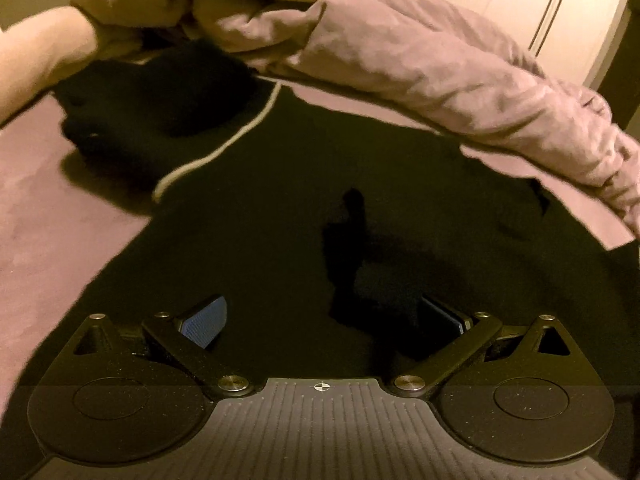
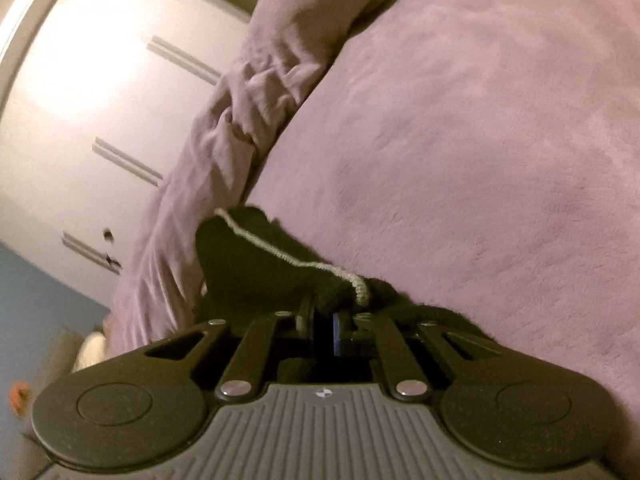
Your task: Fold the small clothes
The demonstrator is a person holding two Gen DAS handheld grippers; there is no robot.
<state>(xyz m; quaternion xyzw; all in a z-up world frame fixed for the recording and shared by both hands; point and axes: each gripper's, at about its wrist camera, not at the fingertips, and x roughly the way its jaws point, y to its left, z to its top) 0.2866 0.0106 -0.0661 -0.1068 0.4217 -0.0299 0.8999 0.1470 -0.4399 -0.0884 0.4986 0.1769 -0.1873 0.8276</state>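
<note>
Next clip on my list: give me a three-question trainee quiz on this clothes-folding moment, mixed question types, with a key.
1. True or false: the right gripper is shut on the black knitted garment with a pale trim line.
2. Multiple choice: the left gripper is A) open above the garment, B) shut on the crumpled mauve duvet, C) holding a sock.
3. Fill in: the garment lies on a fuzzy ____-coloured blanket.

Key: 1 true; 2 A; 3 mauve.
</note>
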